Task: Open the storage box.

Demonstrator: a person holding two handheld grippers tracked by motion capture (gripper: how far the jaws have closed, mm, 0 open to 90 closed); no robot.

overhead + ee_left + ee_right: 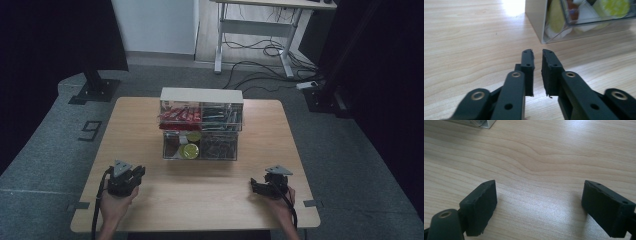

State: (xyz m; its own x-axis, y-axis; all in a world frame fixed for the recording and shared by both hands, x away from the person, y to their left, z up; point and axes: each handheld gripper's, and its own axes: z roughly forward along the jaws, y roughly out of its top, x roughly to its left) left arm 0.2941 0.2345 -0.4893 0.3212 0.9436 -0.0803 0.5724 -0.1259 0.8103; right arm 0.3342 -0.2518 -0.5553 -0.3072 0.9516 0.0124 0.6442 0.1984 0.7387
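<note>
The left gripper [134, 176] at 7 o'clock on the table [200, 200] has its jaws nearly together on nothing, pointed at the clear drawer box [201, 125] at 12; the right gripper [256, 187], at 5, rests spread wide, likely waiting

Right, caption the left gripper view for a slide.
Left gripper, jaws nearly closed on nothing, above the wooden table near the clear organiser's corner.
</note>
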